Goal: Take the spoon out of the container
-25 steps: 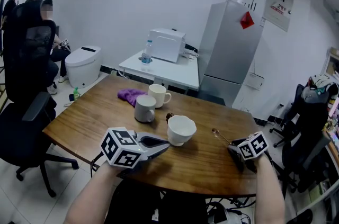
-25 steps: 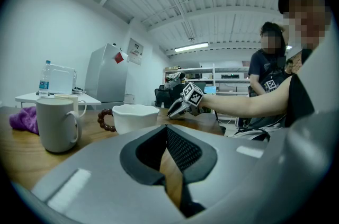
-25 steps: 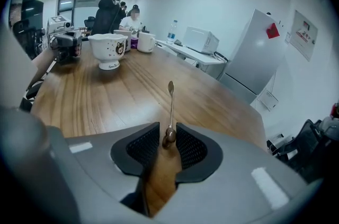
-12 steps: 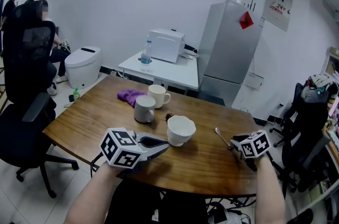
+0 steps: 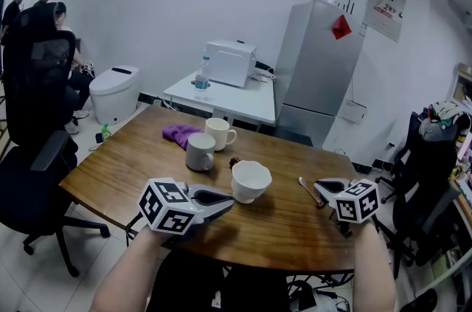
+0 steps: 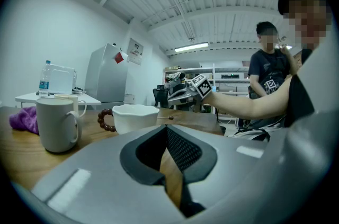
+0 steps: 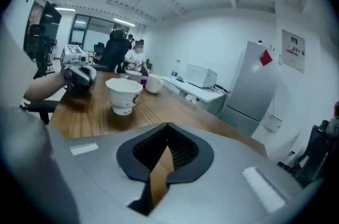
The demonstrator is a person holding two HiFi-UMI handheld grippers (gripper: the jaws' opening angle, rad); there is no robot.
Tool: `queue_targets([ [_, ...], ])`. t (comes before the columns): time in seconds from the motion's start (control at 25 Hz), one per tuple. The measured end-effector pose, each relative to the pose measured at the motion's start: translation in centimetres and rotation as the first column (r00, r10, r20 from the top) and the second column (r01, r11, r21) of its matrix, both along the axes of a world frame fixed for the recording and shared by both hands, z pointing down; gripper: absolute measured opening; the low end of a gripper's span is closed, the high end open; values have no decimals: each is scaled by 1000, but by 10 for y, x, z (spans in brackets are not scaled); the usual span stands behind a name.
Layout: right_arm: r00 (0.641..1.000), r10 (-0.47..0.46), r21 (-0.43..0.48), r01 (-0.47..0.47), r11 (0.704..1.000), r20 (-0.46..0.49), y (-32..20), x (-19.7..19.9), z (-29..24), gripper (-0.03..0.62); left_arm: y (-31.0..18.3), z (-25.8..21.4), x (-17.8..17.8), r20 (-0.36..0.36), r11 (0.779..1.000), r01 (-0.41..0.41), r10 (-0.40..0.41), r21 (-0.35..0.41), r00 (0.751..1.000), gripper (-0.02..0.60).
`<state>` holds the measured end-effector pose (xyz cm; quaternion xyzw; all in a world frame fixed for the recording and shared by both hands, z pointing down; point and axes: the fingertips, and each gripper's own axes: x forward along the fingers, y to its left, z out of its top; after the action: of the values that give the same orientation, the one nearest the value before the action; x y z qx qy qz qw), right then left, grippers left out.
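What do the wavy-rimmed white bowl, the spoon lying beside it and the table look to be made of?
Bowl: probably glazed ceramic; glossy white, thick rim, small printed specks.
Spoon: apparently metal; thin, greyish, faint sheen, though too small to be sure.
Table: wood or wood veneer; brown grain lines, satin finish.

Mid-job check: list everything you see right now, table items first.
table: one, brown wood, centre
bowl: one, white, mid-table
spoon: one, metal, on the table right of the bowl
grey mug: one, behind the bowl
white mug: one, behind the grey mug
cloth: one, purple, left of the mugs
bead bracelet: one, dark, beside the bowl
fridge: one, silver, back wall
left tongs: one, grey, shut, empty
right tongs: one, grey, by the spoon, just closed, empty
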<state>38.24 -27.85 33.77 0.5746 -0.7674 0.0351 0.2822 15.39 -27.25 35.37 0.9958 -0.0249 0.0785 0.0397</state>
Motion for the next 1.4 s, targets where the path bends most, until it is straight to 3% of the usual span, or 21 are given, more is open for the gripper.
queue_targets([
  [0.32, 971, -173, 134, 152, 979, 162, 11, -72, -33, 2, 0, 0, 0, 1, 1000, 2, -2, 0, 1000, 14],
  [0.76, 873, -315, 180, 265, 947, 372, 29, -136, -18, 3, 1, 1, 1, -1, 1000, 0, 0, 0, 1000, 12],
  [1.4, 862, -313, 176, 263, 949, 398, 24, -150, 11, 2, 2, 1, 0, 4, 1000, -7, 7, -3, 1000, 12],
])
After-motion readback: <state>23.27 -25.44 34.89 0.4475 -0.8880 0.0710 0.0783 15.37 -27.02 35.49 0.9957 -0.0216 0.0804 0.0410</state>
